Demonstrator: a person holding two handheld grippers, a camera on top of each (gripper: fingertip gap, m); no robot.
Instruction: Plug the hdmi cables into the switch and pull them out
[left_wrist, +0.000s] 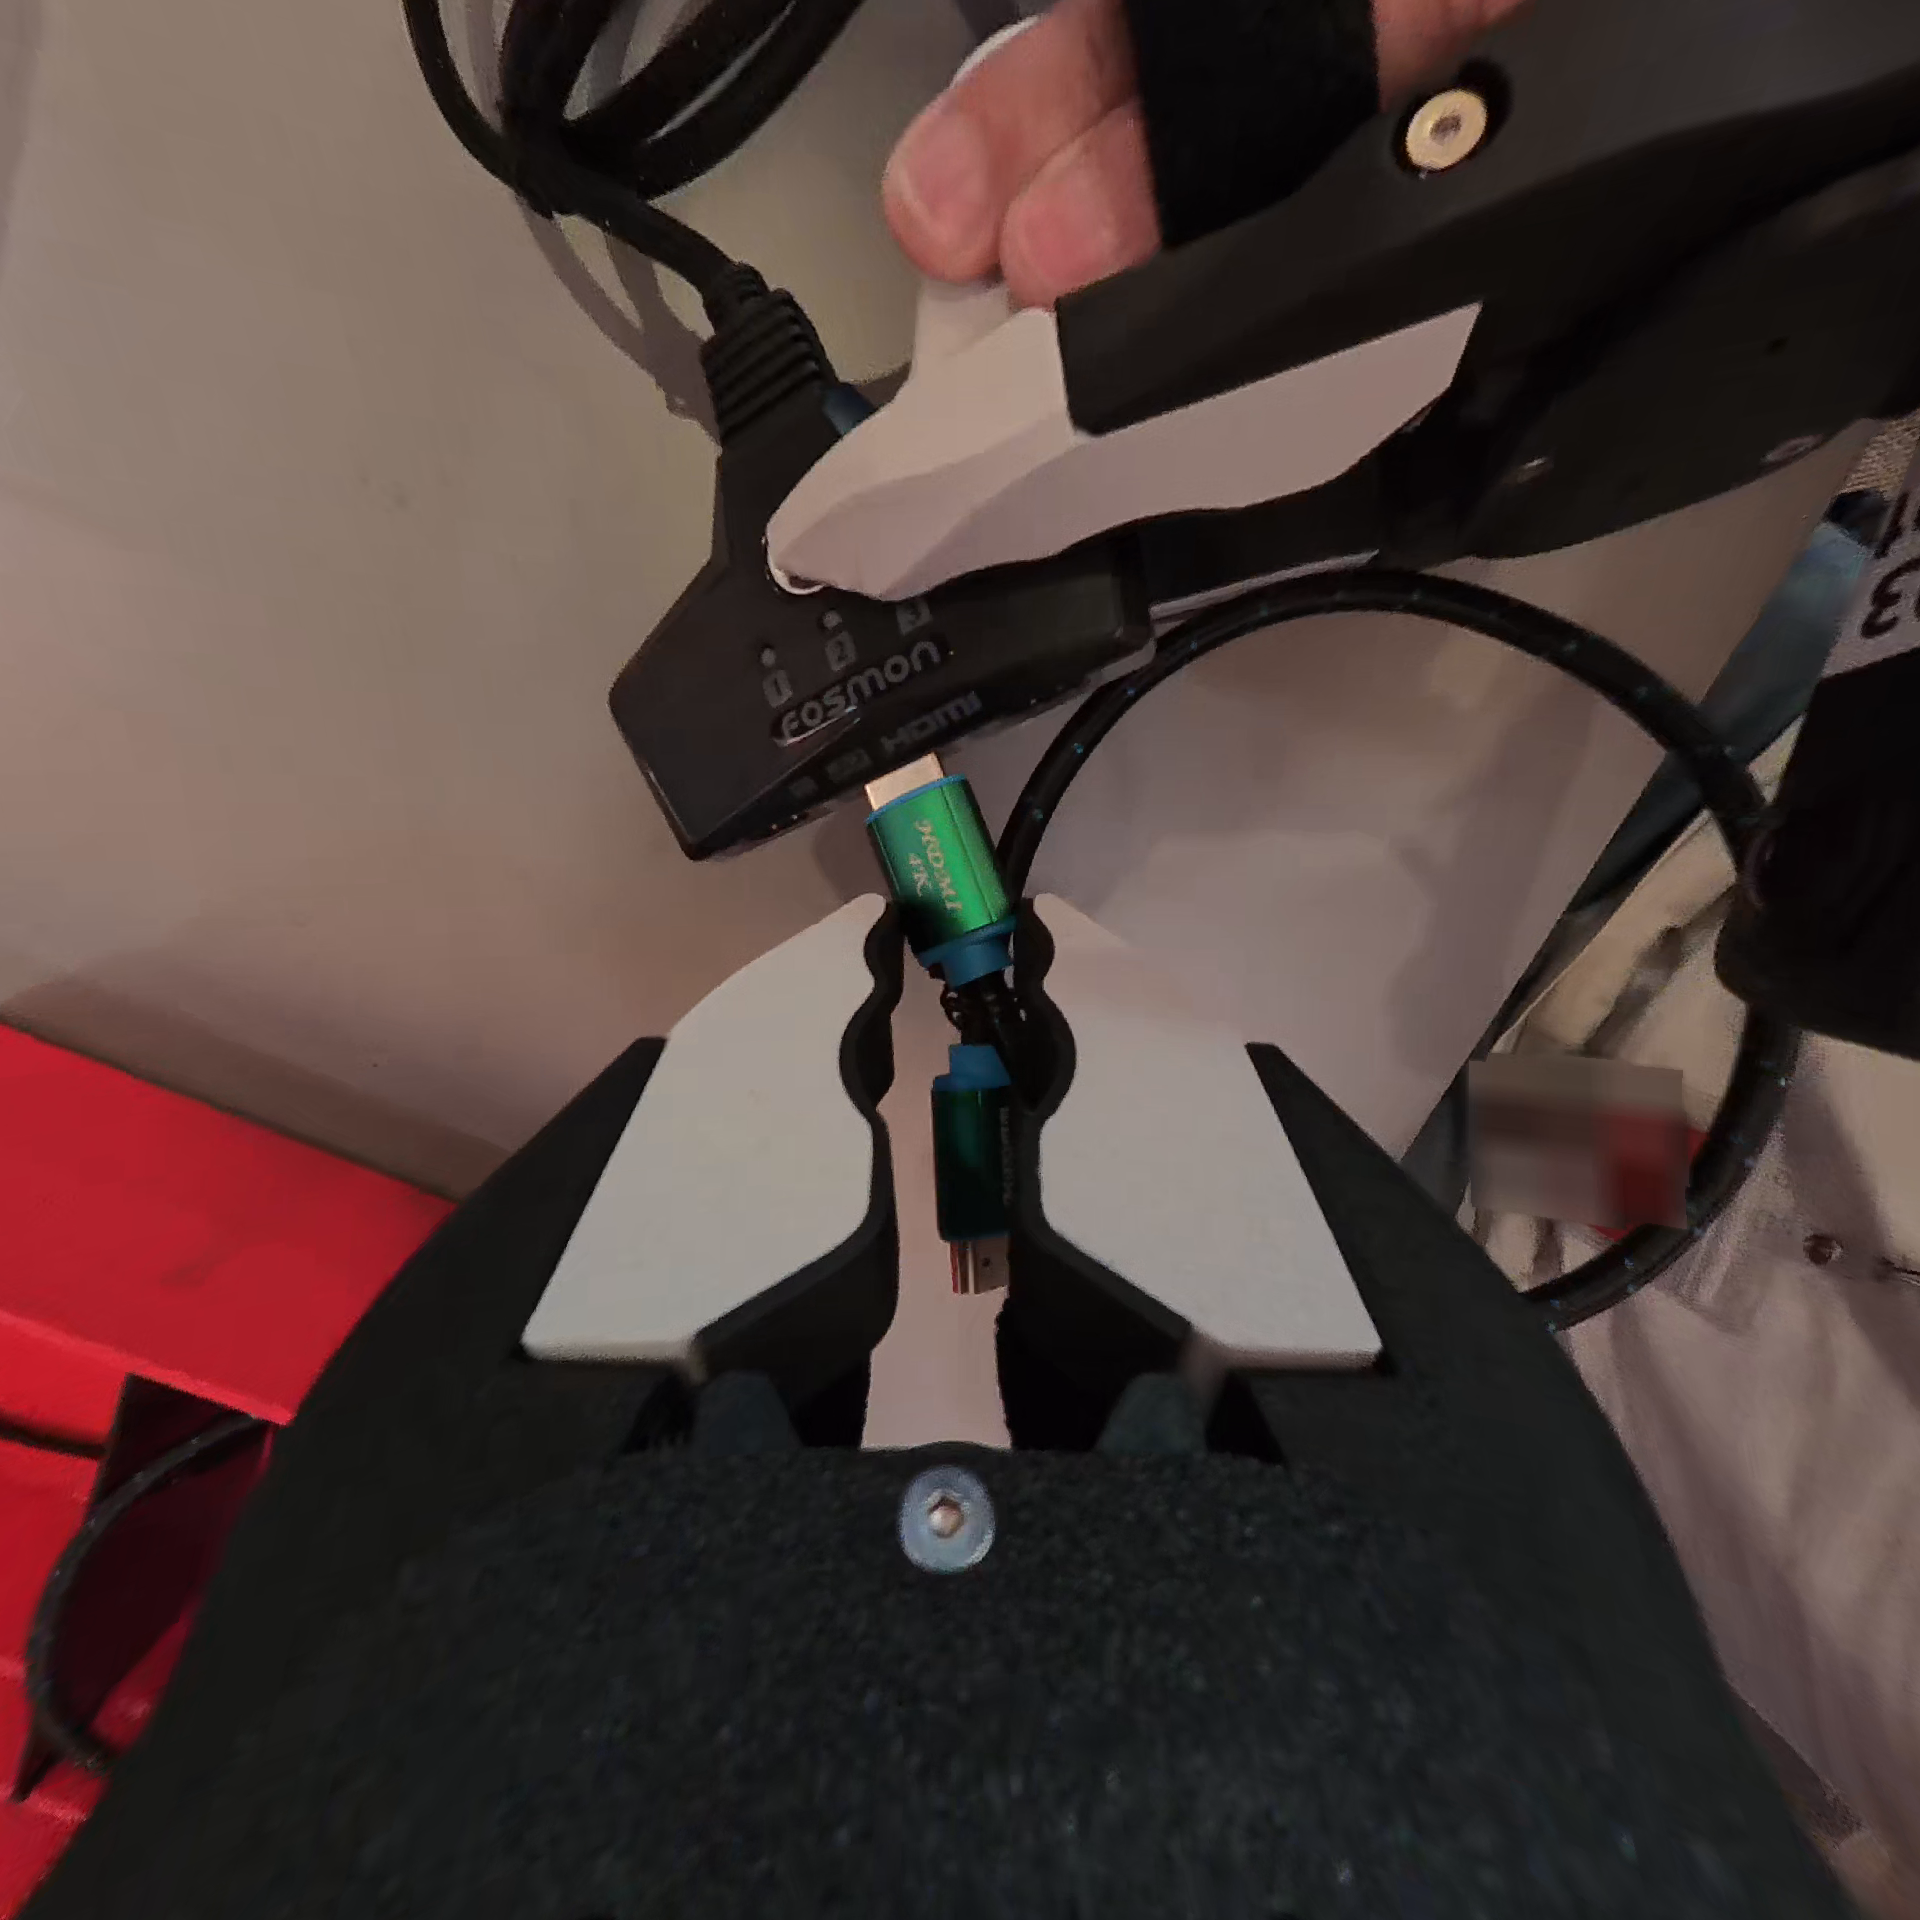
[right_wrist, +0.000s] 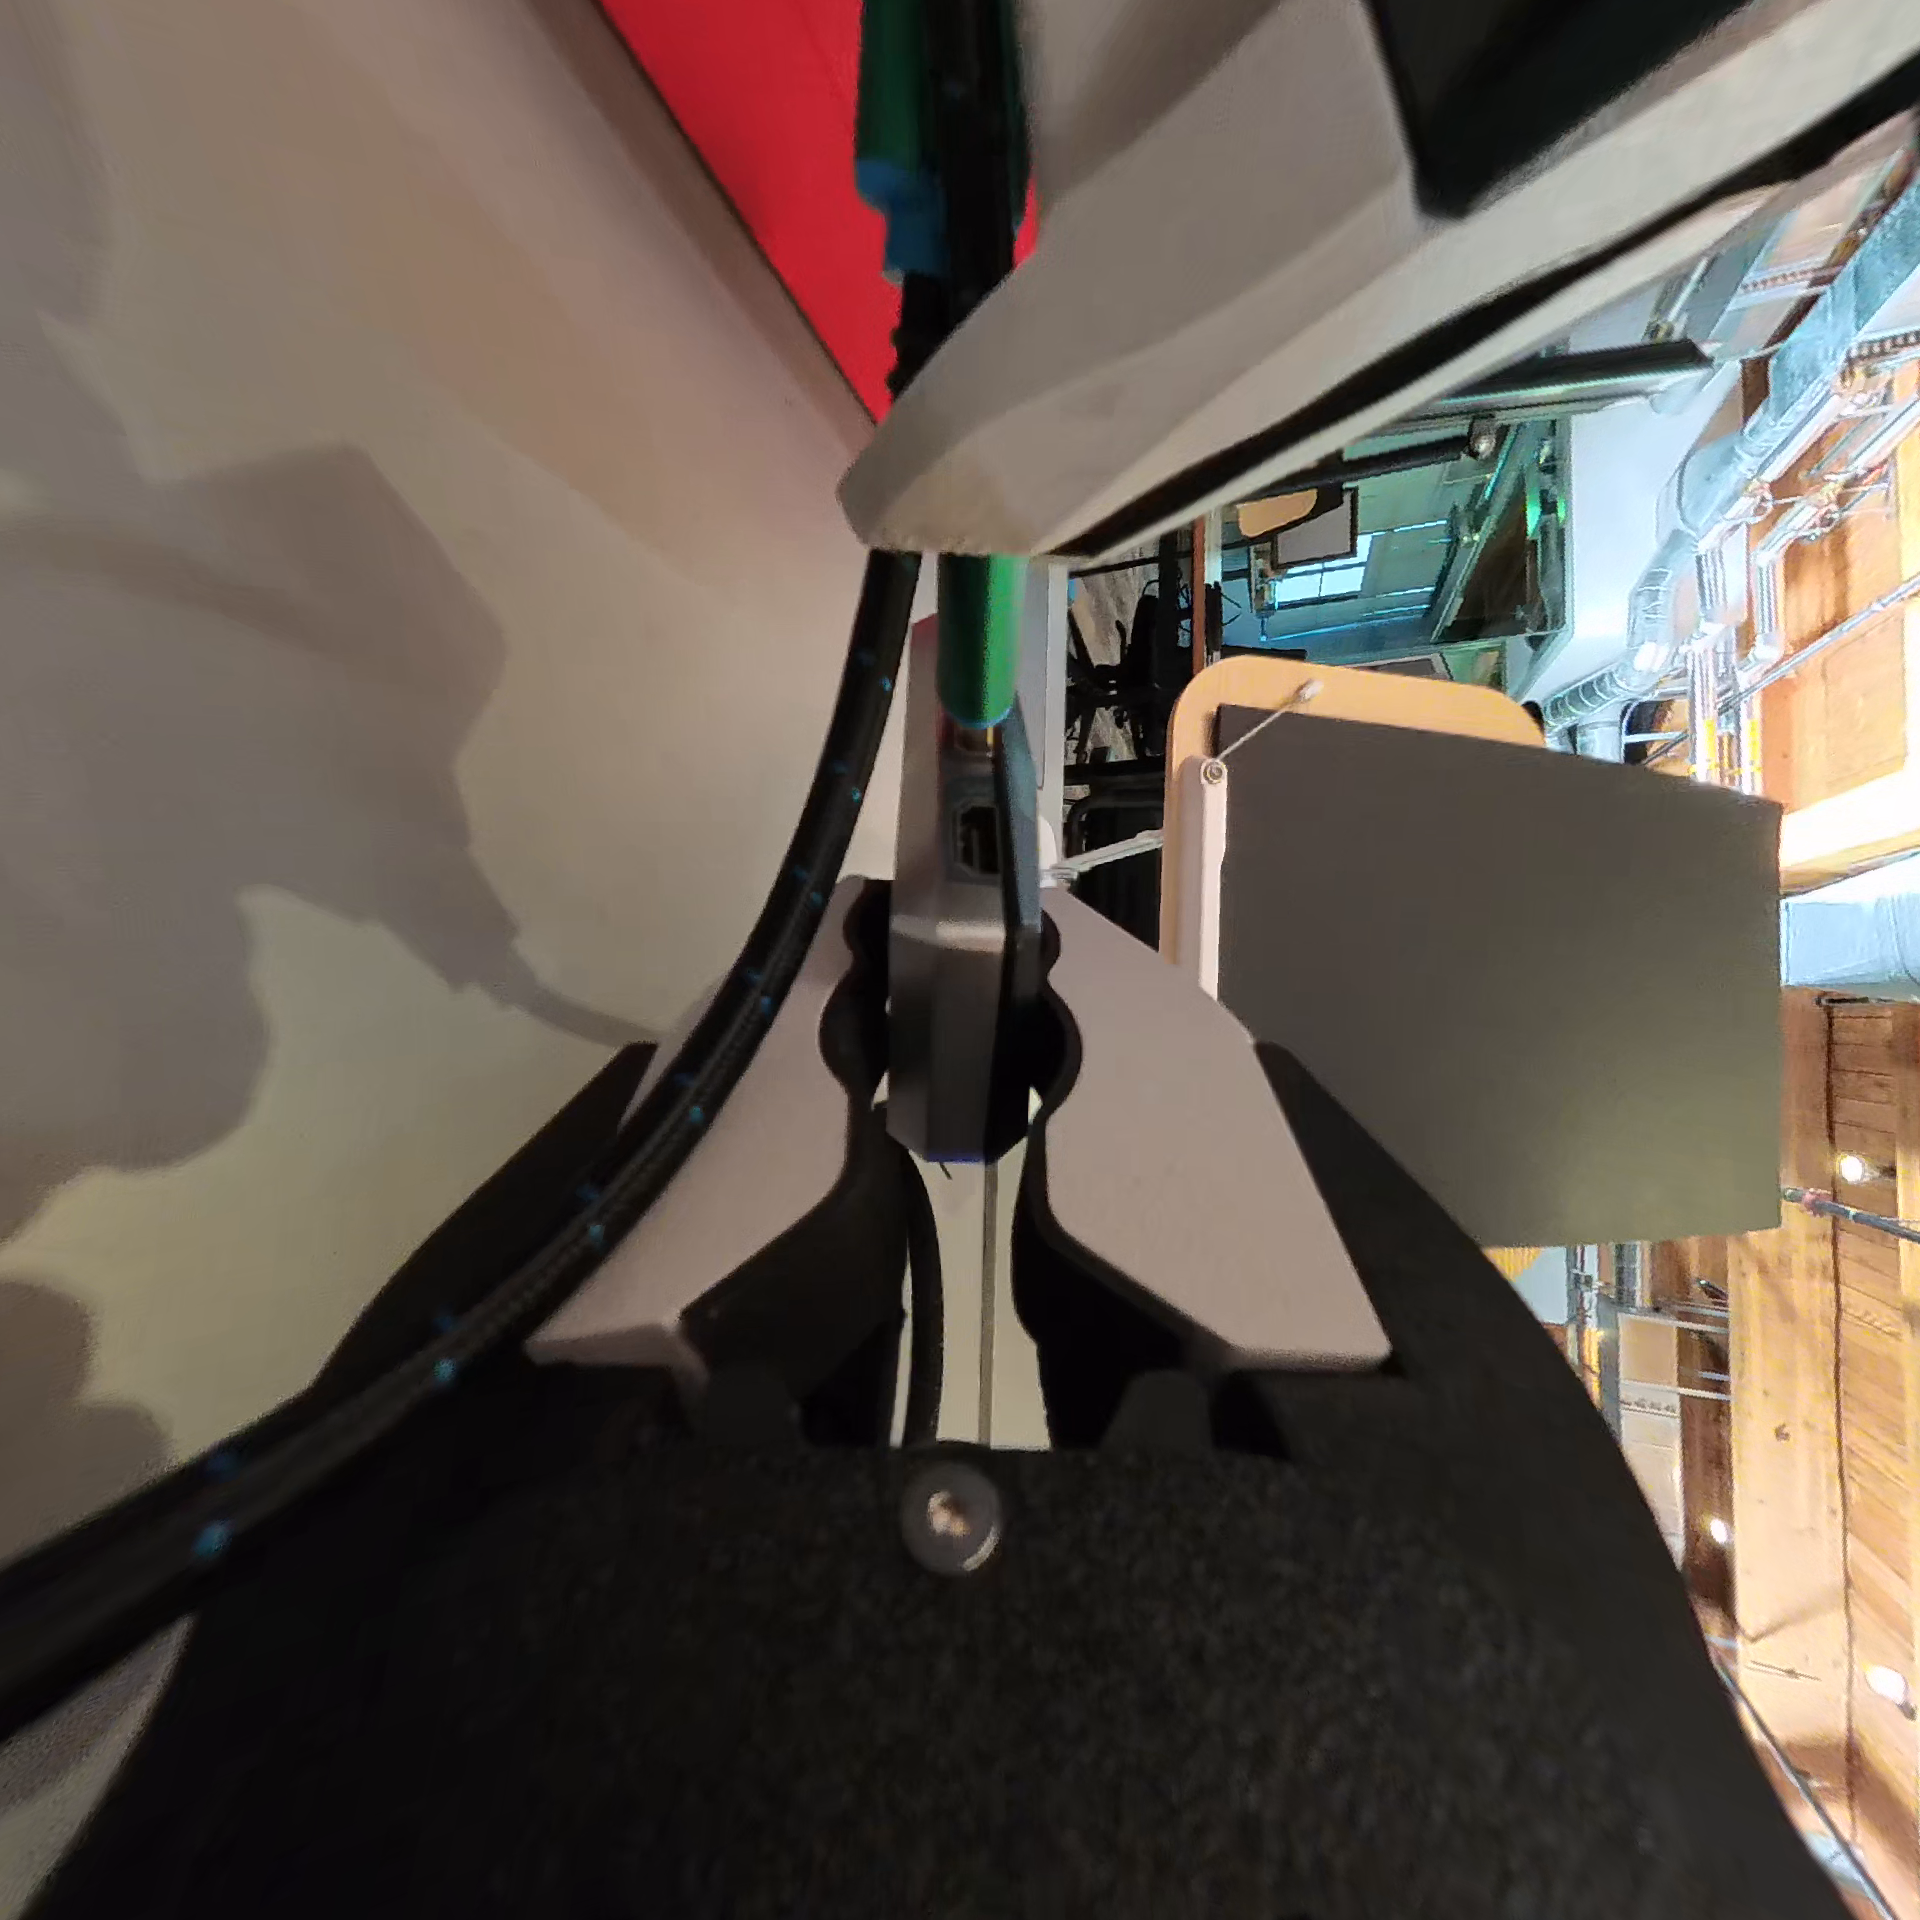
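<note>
Left gripper (left_wrist: 956, 935) pinches the green metal HDMI plug (left_wrist: 930, 852), its long axis pointing eleven o'clock into the black switch box (left_wrist: 831, 665), which the right gripper (right_wrist: 956, 956) clamps.

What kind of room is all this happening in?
Probably a workshop or lab in a converted industrial building: silver ducts and pipes run along an exposed wooden ceiling, with office chairs beyond the white table.
</note>
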